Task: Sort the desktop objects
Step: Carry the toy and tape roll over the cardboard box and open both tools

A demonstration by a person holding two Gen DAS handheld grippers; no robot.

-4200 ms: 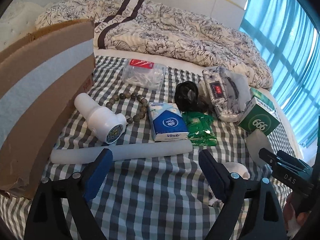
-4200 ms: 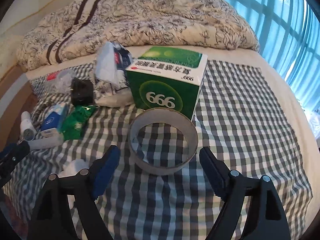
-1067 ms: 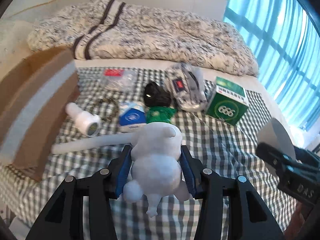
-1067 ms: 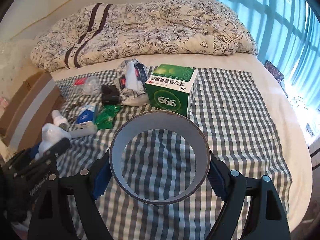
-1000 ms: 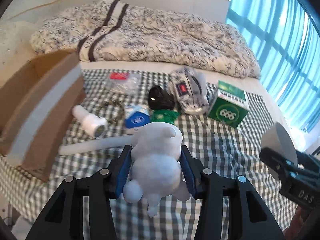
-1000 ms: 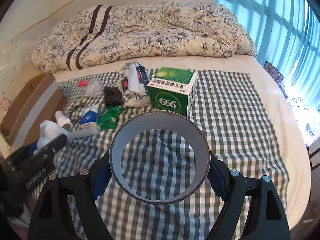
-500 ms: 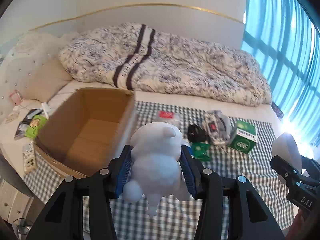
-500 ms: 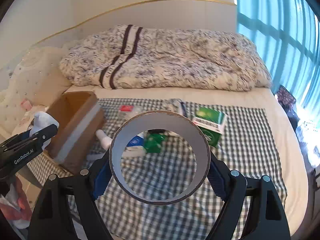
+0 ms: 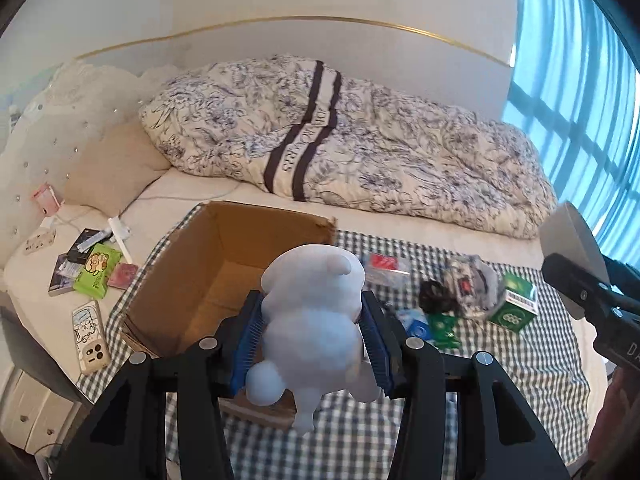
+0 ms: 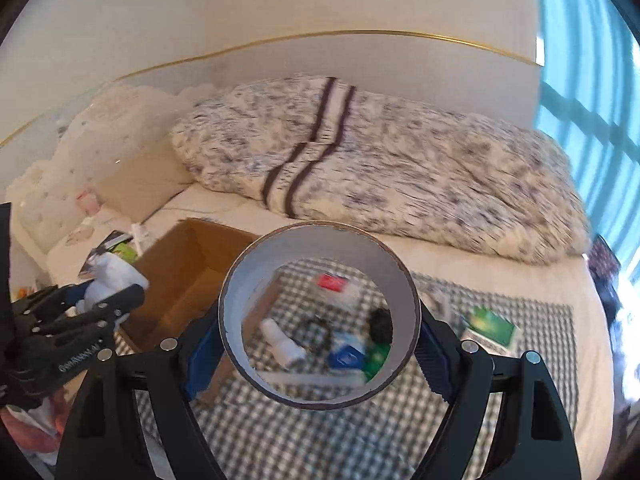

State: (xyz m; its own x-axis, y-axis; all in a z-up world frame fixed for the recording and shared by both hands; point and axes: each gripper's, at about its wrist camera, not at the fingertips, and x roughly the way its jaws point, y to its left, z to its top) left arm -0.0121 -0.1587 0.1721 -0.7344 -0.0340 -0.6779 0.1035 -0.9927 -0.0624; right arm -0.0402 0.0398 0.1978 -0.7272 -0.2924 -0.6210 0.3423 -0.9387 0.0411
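The left gripper [image 9: 314, 344] is clamped on a white bear-shaped figurine [image 9: 316, 320], its blue pads pressed against both flanks, and the right gripper [image 10: 318, 344] pinches a grey tape roll [image 10: 319, 334] across its outer rim, the hollow facing the camera. Half a second ago both were lower; now they have risen well above the checkered cloth [image 9: 500, 364], and the open cardboard box [image 9: 224, 276] shows its bare floor just beyond the figurine. That suggests the carry to the box is under way, with both drops still to come. The figurine looks smooth, rounded and pale, ears up. Farther off on the cloth lie a green 999 medicine box [image 9: 516, 304], a blue tissue pack [image 9: 416, 322] and a green sachet [image 9: 444, 330], unsorted.
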